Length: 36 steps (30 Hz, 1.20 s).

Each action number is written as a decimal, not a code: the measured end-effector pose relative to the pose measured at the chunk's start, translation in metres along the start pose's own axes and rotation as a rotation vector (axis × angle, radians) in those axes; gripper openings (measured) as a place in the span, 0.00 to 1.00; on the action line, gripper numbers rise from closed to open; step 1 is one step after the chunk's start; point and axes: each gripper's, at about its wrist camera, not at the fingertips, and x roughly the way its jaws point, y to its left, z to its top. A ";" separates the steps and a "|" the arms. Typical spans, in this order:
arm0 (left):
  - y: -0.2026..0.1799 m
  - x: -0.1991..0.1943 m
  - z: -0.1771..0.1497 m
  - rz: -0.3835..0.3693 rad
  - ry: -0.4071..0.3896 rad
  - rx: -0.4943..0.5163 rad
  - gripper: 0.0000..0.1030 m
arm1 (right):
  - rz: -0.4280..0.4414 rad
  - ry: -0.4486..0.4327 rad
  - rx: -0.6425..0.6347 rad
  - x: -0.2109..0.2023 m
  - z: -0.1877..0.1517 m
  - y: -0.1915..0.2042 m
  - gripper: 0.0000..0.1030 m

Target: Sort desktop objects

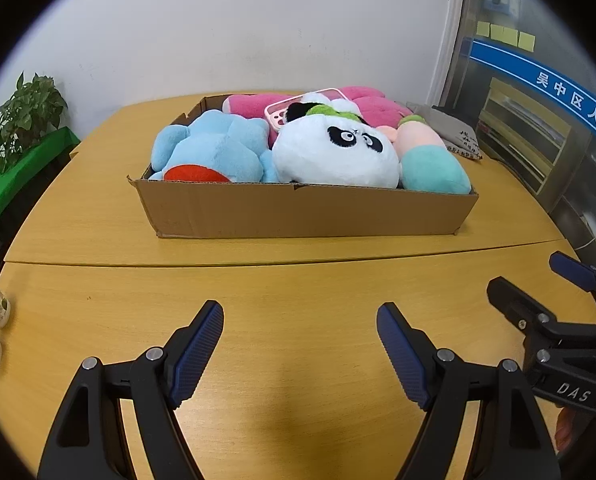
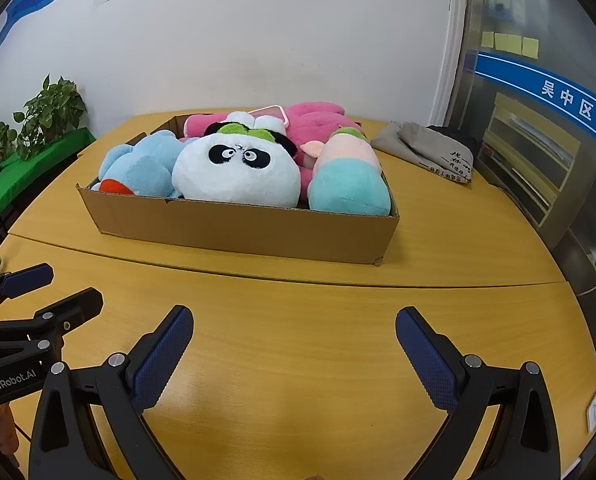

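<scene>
Plush toys fill the cardboard box [image 1: 298,212] at frame centre, packed for sorting; we hold the left gripper [image 1: 300,354] and right gripper [image 2: 293,356] low in frame. Both jaws gape empty, ready to reach the panda [image 1: 334,152].

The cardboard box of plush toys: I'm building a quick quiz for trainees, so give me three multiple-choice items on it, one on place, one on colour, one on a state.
1. Where is the panda plush?
A. in the cardboard box
B. on the bare table
C. in a tool

2. What colour is the plush left of the panda?
A. yellow
B. light blue
C. black

3. How do both tools stand?
A. shut on a toy
B. shut, empty
C. open, empty

Answers: 1 A, it lies among the toys inside the box. 2 B, the blue plush is light blue. 3 C, the left tool and right tool gape over the table.
</scene>
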 end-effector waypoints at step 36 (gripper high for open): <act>0.183 0.074 -0.069 -0.109 0.112 0.249 0.95 | 0.408 0.154 -0.344 0.136 -0.090 -0.208 1.00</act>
